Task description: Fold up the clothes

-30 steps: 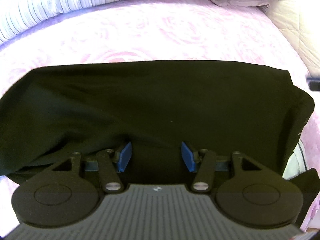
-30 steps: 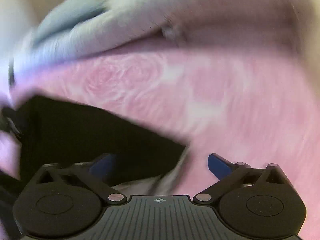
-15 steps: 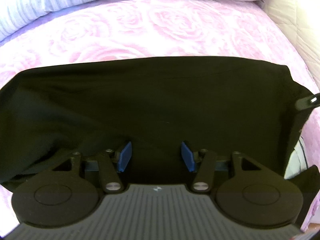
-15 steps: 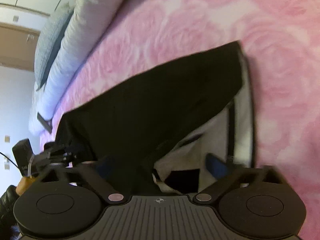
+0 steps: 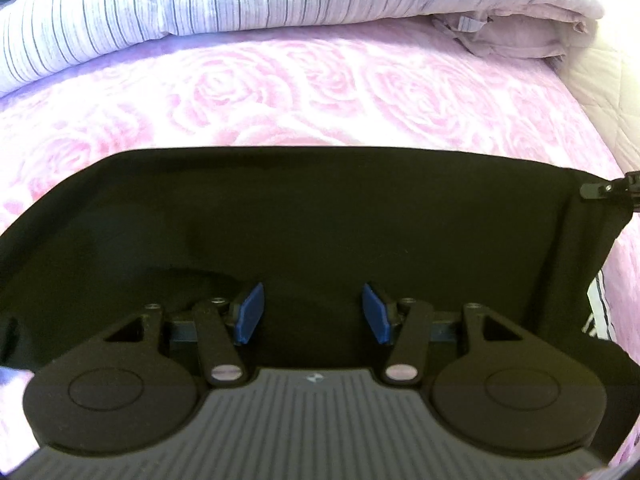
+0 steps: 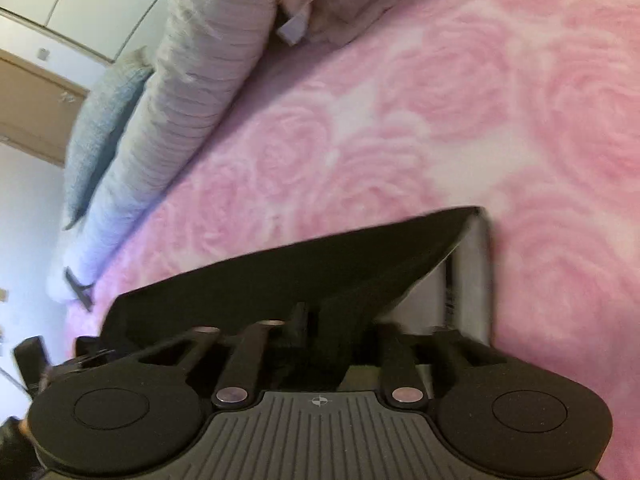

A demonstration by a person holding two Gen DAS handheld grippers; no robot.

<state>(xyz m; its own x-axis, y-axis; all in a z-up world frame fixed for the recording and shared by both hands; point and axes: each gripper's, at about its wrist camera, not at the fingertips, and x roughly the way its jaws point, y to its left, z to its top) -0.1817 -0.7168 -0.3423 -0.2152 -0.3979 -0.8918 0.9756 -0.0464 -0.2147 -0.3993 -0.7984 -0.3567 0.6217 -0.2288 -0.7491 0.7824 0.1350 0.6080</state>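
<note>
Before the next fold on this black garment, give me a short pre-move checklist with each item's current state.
1. Left gripper free to take an edge: ok, blue fingers apart, nothing between them.
2. Right gripper holding cloth: cannot tell, fingertips hidden by blurred dark fabric.
3. Black garment lying flat: mostly ok, far edge straight; a wrinkle by the left gripper.
4. Garment's right end tidy: not ok, black layer lifted, light inner panel exposed.
5. Bedspread beyond the garment free for folding: ok.
6. Striped duvet out of the way: ok, apart from the garment.
</note>
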